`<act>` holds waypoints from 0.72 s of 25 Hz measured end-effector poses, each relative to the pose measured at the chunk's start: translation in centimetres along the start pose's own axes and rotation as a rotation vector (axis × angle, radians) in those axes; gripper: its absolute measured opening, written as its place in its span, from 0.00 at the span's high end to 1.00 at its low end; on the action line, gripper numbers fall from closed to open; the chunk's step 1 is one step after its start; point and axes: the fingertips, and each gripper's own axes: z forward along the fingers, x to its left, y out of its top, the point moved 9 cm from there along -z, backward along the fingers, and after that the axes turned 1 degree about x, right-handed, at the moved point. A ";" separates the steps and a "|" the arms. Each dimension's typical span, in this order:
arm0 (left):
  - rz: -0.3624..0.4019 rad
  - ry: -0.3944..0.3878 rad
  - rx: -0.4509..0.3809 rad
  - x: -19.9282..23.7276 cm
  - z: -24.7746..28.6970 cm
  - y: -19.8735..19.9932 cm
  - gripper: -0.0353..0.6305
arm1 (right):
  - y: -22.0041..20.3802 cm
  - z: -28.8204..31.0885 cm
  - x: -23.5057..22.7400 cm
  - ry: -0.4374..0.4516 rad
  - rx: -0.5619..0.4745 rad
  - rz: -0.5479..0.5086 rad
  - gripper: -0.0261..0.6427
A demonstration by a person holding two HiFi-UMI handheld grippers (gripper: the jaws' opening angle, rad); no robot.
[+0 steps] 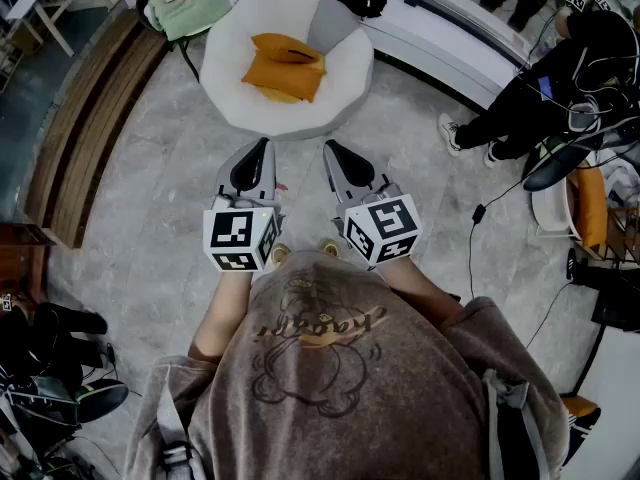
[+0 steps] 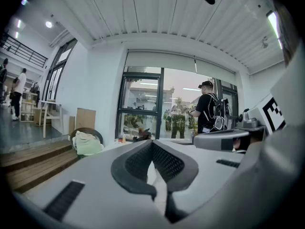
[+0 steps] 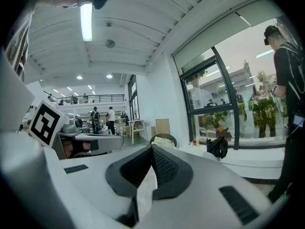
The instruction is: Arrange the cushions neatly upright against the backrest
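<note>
The orange cushions (image 1: 286, 65) lie slumped in a heap on the seat of the round white chair (image 1: 228, 88) in the upper middle of the frame. They are well apart from both tools, which sit below the chair at frame centre. A grey cushion (image 1: 335, 24) leans at the chair's upper right. The left gripper (image 1: 262, 145) and right gripper (image 1: 331, 148) are held side by side, nearly level, each clenched shut on nothing.
</note>
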 end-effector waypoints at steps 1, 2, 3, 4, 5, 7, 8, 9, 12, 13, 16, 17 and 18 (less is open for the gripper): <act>0.000 0.001 0.000 0.1 -0.3 -0.4 0.94 | -0.4 0.0 0.3 -0.001 0.002 -0.002 0.93; 0.000 0.001 0.000 0.3 -0.6 -0.9 0.94 | -0.9 0.0 0.6 -0.002 0.003 -0.003 0.93; -0.001 0.001 -0.001 0.5 -0.8 -1.3 0.94 | -1.3 0.0 0.9 -0.002 0.002 -0.001 0.93; -0.002 0.001 -0.003 0.8 -0.9 -1.7 0.94 | -1.7 0.1 1.2 0.000 0.000 0.003 0.93; -0.003 0.000 -0.006 1.0 -1.0 -2.2 0.94 | -2.1 0.3 1.4 0.004 -0.005 0.012 0.93; -0.007 -0.003 -0.008 1.4 -1.1 -2.7 0.94 | -2.5 0.5 1.5 0.013 -0.020 0.035 0.93; -0.008 -0.003 -0.006 1.4 -1.0 -2.6 0.94 | -2.3 0.5 1.4 0.017 -0.026 0.044 0.93; -0.007 -0.003 -0.001 1.3 -0.9 -2.2 0.94 | -1.8 0.4 1.3 0.022 -0.029 0.050 0.93; -0.002 -0.007 0.015 1.3 -0.8 -1.0 0.94 | -0.5 0.3 1.2 0.032 -0.029 0.062 0.93; -0.001 -0.011 0.017 1.5 -0.7 -0.8 0.94 | -0.3 0.4 1.4 0.034 -0.028 0.063 0.93; 0.014 -0.026 0.020 2.2 -0.8 -0.6 0.94 | -0.2 0.9 2.0 0.032 -0.021 0.058 0.93; 0.019 -0.032 0.022 2.6 -0.8 -0.5 0.94 | -0.2 1.2 2.3 0.029 -0.019 0.058 0.93; 0.021 -0.038 0.025 3.0 -0.9 -0.5 0.94 | -0.2 1.4 2.6 0.024 -0.019 0.060 0.93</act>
